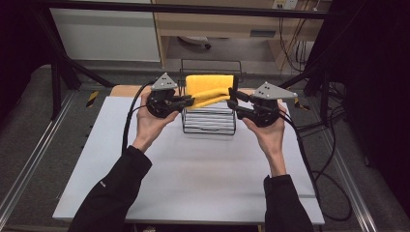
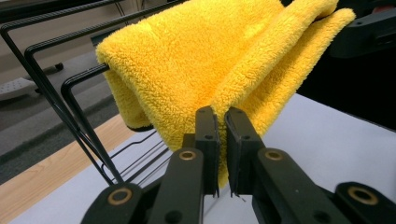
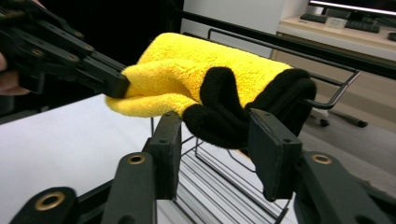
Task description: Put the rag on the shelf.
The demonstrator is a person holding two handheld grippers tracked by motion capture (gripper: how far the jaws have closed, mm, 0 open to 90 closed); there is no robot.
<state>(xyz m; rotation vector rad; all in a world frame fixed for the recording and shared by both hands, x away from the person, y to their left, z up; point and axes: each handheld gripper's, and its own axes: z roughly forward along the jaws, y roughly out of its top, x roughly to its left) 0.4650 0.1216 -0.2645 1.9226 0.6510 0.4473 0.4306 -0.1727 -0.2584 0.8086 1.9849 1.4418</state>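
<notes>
A yellow towel (image 1: 209, 87) is draped over the top of a black wire rack (image 1: 209, 126) at the back of the grey table (image 1: 193, 179). My left gripper (image 1: 191, 101) is shut on the towel's hanging front edge (image 2: 201, 60), its jaws (image 2: 222, 121) pinching the yellow pile. My right gripper (image 1: 231, 104) is at the rack's right side. It is open (image 3: 215, 140), and the towel's bunched black end (image 3: 219, 112) lies between its jaws. The left gripper (image 3: 116, 86) also appears holding the yellow corner (image 3: 187, 70) in the right gripper view.
The rack's wire bars (image 2: 70, 116) rise beside the towel, and a top bar (image 3: 327, 100) runs under its black end. A wooden strip (image 1: 125, 90) borders the table's back. Cables (image 1: 314, 159) trail at the right, and a dark metal frame (image 1: 63, 67) surrounds the table.
</notes>
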